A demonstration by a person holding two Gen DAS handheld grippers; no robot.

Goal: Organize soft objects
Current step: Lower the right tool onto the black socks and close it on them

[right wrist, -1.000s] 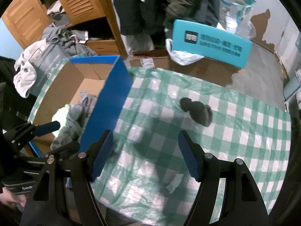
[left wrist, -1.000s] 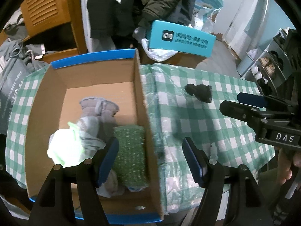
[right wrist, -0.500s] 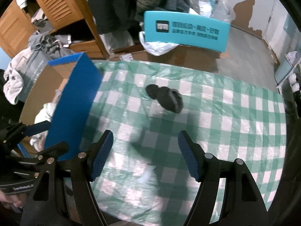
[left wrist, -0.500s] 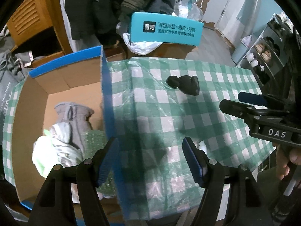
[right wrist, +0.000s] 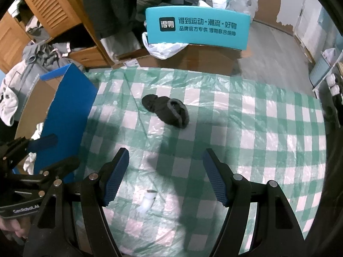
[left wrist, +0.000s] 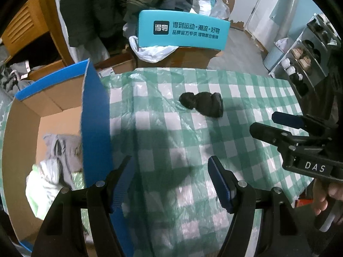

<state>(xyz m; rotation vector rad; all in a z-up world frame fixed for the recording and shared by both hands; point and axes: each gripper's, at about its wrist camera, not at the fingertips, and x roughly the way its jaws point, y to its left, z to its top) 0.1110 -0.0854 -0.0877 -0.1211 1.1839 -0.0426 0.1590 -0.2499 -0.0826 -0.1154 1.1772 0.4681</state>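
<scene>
Both views have slid off the cardboard box toward the dark sock bundle, left gripper and right gripper wide and empty (likely readied for pickup).

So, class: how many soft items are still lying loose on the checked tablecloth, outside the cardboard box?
1. A dark sock-like bundle lies alone on the tablecloth, right of the box, ahead of both tongs. Others already sit inside the box; its blue wall may hide more.
</scene>
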